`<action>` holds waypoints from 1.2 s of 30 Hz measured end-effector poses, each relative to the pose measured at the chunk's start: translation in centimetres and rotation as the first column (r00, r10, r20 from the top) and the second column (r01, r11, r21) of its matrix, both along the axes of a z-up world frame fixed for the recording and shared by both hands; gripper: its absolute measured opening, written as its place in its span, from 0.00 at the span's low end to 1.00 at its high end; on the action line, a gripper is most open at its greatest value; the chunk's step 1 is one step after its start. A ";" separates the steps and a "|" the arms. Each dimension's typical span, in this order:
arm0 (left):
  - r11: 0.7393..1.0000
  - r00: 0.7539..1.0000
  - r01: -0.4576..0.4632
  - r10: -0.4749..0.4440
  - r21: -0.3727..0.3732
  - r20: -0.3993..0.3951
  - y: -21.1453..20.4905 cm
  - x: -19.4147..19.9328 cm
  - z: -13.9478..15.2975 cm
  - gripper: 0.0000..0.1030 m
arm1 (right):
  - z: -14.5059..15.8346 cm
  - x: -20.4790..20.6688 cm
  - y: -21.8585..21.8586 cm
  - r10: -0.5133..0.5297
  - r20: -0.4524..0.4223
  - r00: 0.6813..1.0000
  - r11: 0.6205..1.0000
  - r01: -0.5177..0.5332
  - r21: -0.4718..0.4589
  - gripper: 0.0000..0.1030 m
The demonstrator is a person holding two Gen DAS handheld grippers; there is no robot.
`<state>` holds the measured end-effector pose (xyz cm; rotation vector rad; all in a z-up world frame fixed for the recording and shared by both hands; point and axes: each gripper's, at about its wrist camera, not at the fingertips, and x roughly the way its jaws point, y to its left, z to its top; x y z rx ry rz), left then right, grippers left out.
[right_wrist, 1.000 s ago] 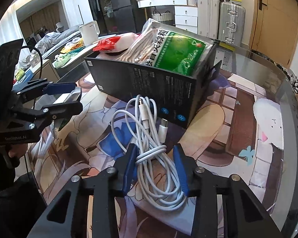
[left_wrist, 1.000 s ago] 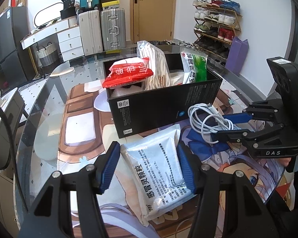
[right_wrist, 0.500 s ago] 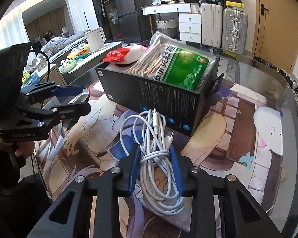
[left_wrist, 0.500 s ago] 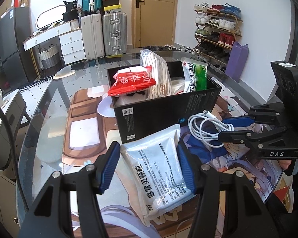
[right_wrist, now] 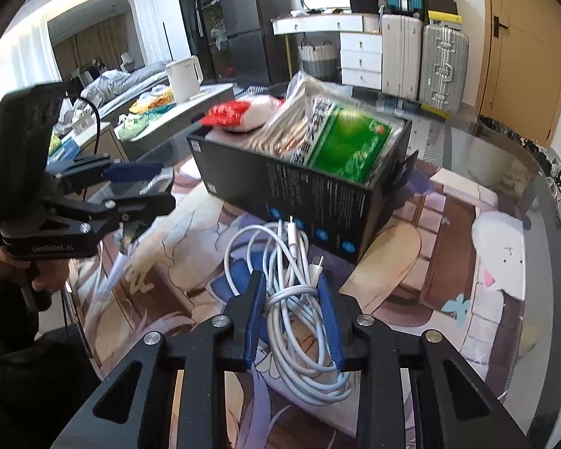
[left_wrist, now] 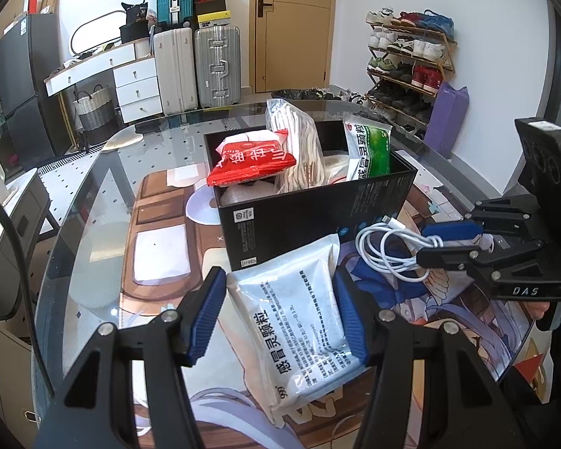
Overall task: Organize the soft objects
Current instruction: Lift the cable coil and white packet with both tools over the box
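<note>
The left gripper (left_wrist: 280, 318) clamps a flat white medicine pouch (left_wrist: 295, 321); the right gripper (right_wrist: 290, 312) clamps a coiled white cable (right_wrist: 291, 299); the open black cardboard box (left_wrist: 318, 209) lies at twelve o'clock.

Glossy white plastic pouch (left_wrist: 295, 318); smooth, slightly shiny white cable (right_wrist: 299, 299); matt black cardboard box (left_wrist: 310, 213); glossy red packet (left_wrist: 250, 161) and green packet (left_wrist: 370, 146); ribbed blue pads (left_wrist: 205, 318) on matt black plastic; glass tabletop (left_wrist: 104, 194) was reflective.

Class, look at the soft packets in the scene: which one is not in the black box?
The white packet, held between the left gripper fingers. The red, striped and green packets all sit inside the black box.
</note>
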<state>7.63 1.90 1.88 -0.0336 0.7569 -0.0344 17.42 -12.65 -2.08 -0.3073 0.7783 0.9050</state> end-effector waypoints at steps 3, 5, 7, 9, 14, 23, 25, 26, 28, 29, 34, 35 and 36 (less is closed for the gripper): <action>1.000 1.000 0.003 -0.003 0.001 -0.002 -0.1 0.1 0.0 0.56 | -0.8 0.1 0.5 0.011 -0.014 1.000 1.000 -0.011 -0.025 0.27; 1.000 1.000 0.003 -0.003 0.000 -0.004 -0.1 0.1 -0.1 0.56 | -1.1 0.0 0.7 0.015 -0.018 1.000 0.999 -0.015 -0.032 0.27; 1.000 1.000 0.004 -0.004 0.000 -0.006 0.0 0.1 -0.1 0.56 | -1.3 0.0 1.0 0.019 -0.019 1.000 0.999 -0.020 -0.037 0.28; 1.000 1.000 0.003 -0.003 -0.001 -0.005 0.0 0.1 -0.1 0.56 | -1.4 0.1 1.1 0.018 -0.025 1.000 0.999 -0.018 -0.031 0.31; 1.000 1.000 0.005 -0.005 -0.001 -0.009 -0.1 0.1 -0.2 0.56 | -1.8 0.4 0.9 0.024 -0.052 0.998 0.999 -0.025 -0.021 0.34; 1.000 1.000 0.001 -0.001 -0.007 -0.001 0.0 0.1 -0.1 0.56 | -1.9 -0.1 1.3 0.049 -0.026 0.998 0.999 -0.049 -0.005 0.30; 1.000 1.000 -0.004 0.004 -0.010 0.006 0.1 -0.1 0.1 0.56 | -1.5 -0.1 1.3 0.050 -0.024 0.998 0.999 -0.050 0.007 0.30; 1.000 1.000 -0.005 0.006 -0.011 0.009 0.2 -0.1 0.2 0.56 | -1.3 -0.2 1.2 0.052 -0.020 0.998 0.999 -0.052 0.014 0.30; 1.000 1.000 -0.009 0.010 -0.013 0.017 0.3 -0.2 0.3 0.56 | -0.7 -0.3 1.1 0.051 -0.014 0.999 0.998 -0.051 0.031 0.30; 1.000 1.000 -0.010 0.011 -0.016 0.022 0.4 -0.2 0.4 0.56 | -0.4 -0.4 1.0 0.049 -0.008 0.999 0.998 -0.048 0.038 0.30; 1.000 0.999 -0.009 0.010 -0.020 0.050 0.4 -0.5 1.1 0.56 | 1.6 -0.8 0.3 0.045 0.021 0.999 0.994 -0.047 0.098 0.30; 1.000 0.998 -0.010 0.011 -0.020 0.054 0.4 -0.5 1.2 0.56 | 2.0 -0.9 0.2 0.038 0.027 0.999 0.993 -0.041 0.111 0.30; 1.000 0.998 -0.011 0.013 -0.020 0.061 0.4 -0.5 1.4 0.56 | 2.4 -0.9 0.0 0.031 0.033 0.999 0.992 -0.035 0.120 0.30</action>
